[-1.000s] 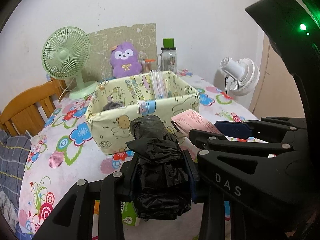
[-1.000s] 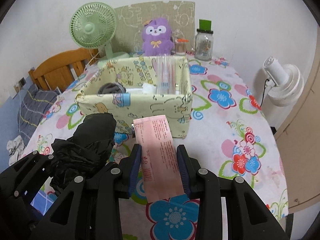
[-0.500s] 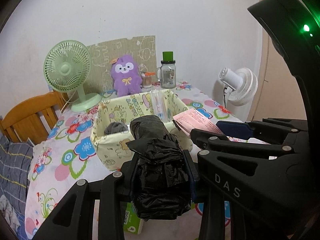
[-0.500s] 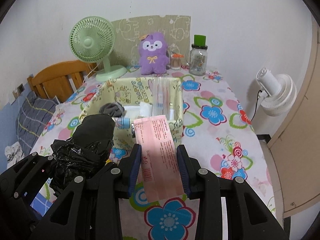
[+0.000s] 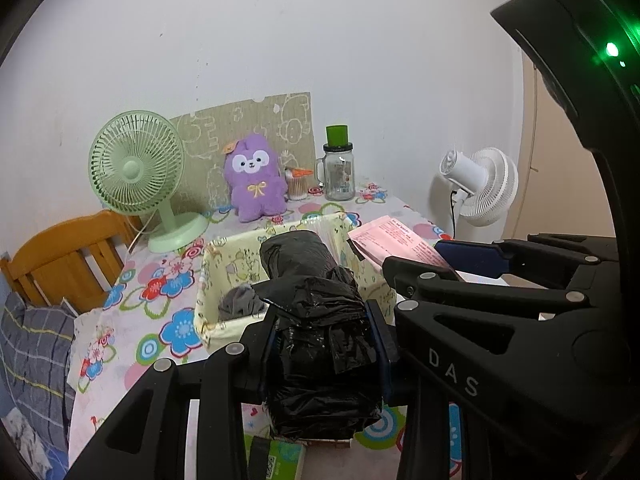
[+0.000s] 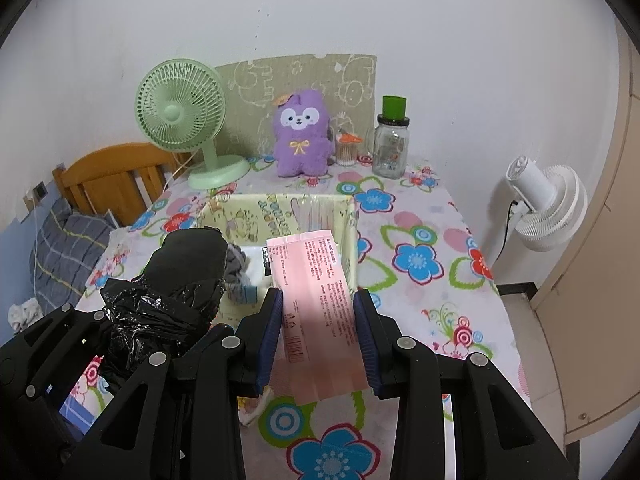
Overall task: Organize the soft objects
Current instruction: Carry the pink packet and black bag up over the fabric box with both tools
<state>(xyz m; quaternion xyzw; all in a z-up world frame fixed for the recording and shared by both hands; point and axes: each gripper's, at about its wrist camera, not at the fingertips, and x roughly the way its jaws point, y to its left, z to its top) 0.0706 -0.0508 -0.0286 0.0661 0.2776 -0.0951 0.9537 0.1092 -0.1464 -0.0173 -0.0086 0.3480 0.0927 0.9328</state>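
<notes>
A: Two tongs, both full. Where's the yellow box point(image 6: 280, 216)?

B: Mid-frame, just past both tips, its long side running away from us.

A: Which is nearer?

B: About even. Left tongs point(image 5: 324, 344) squeeze the black bag roll point(image 5: 316, 320); right tongs point(image 6: 318, 332) pinch the pink packet point(image 6: 316, 300).

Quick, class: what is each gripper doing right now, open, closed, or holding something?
Left gripper: closed on the crumpled black plastic bag roll.
Right gripper: closed on the flat pink printed packet.
</notes>
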